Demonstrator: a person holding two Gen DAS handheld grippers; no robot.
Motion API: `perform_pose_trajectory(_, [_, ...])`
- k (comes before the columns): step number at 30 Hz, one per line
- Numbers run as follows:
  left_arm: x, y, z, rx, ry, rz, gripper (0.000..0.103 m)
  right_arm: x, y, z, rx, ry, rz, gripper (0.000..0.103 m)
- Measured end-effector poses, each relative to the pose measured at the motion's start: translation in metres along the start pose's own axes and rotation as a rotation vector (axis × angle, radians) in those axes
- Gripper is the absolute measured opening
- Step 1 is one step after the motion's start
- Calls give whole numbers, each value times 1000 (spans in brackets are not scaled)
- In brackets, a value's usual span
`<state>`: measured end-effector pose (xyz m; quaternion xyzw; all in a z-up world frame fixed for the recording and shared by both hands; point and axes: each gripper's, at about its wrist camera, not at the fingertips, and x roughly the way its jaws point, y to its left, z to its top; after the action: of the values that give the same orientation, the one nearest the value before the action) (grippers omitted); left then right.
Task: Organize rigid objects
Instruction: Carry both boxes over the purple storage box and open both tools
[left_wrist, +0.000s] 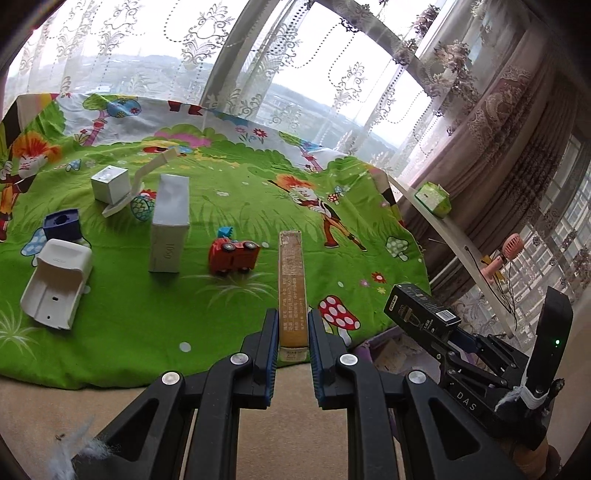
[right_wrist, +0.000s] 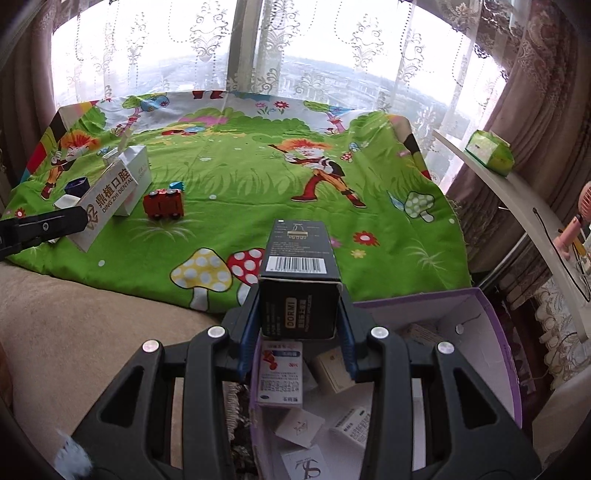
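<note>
My left gripper (left_wrist: 293, 317) is shut on a long flat dental carton (left_wrist: 291, 280), seen edge-on and pointing away over the green cartoon cloth (left_wrist: 229, 317). In the right wrist view the same carton (right_wrist: 107, 199) shows its printed side, with the left gripper (right_wrist: 79, 219) at the far left. My right gripper (right_wrist: 299, 299) is shut on a black carton (right_wrist: 299, 258) with a barcode, held over a purple box (right_wrist: 498, 332) that contains several small cartons. The left wrist view shows the black carton (left_wrist: 421, 314) at the right.
On the cloth lie a red toy truck (left_wrist: 232, 254), a tall white box (left_wrist: 170, 225), a white cube box (left_wrist: 109, 184), a blue box (left_wrist: 62, 223) and a white plastic holder (left_wrist: 55, 284). A curved shelf (right_wrist: 524, 199) at the right carries a green tissue pack (right_wrist: 489, 151).
</note>
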<state>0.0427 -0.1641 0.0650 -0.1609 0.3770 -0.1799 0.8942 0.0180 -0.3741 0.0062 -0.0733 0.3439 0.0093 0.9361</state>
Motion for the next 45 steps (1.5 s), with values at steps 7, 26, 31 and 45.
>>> perform_pose_trajectory(7, [18, -44, -13, 85, 92, -85, 16, -8, -46, -20, 69, 31, -69, 42])
perform_pose_trajectory(26, [50, -136, -50, 298, 273, -248, 16, -18, -144, -83, 242, 152, -227, 43])
perform_pose_trajectory(31, [55, -157, -63, 348, 331, -311, 17, -20, -160, -87, 278, 164, -246, 43])
perform_pose_trajectory(45, [66, -176, -79, 385, 416, -377, 27, -19, -178, -92, 341, 193, -281, 49])
